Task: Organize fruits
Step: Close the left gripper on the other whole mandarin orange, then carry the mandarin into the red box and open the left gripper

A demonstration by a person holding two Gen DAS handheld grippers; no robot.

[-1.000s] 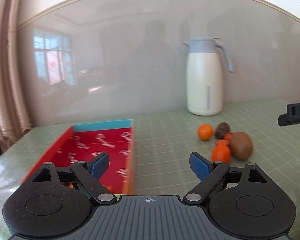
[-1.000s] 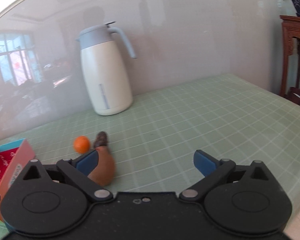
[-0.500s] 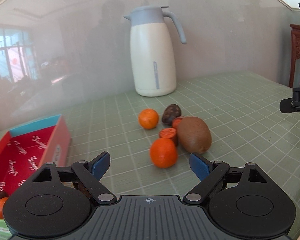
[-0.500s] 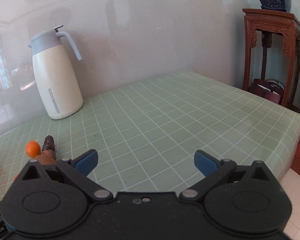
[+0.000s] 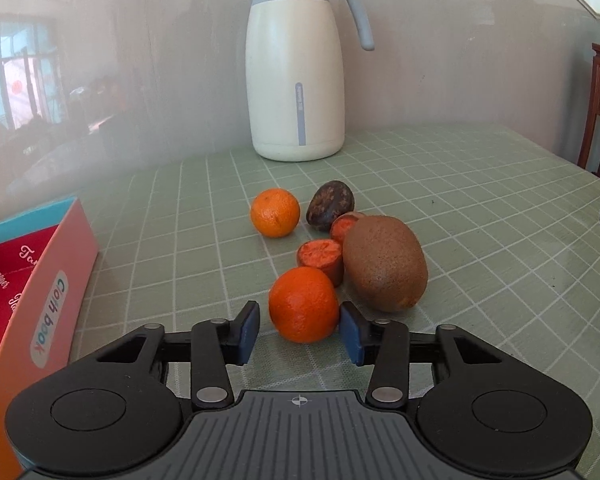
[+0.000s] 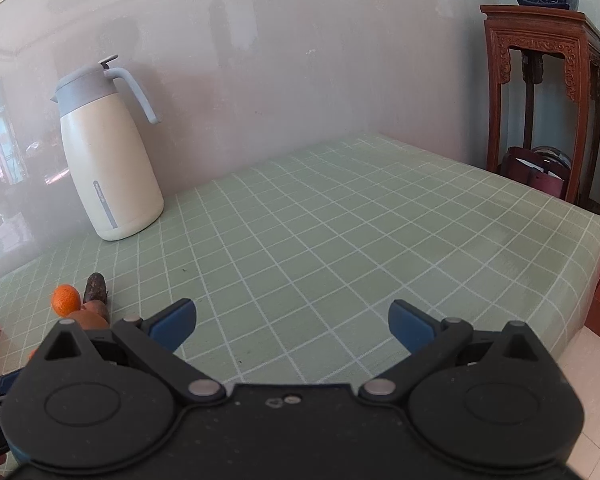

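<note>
The worktop carries the box at the left edge, kept near as the likely destination; the left tool, partly open, brackets the tangerine ungripped, while the right tool is held wide open, empty

Orange tangerine, brown kiwi, green checked tablecloth.

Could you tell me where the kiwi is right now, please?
In the left wrist view, the kiwi lies right of centre on the table, touching the cut orange pieces, just beyond the left claw.
</note>
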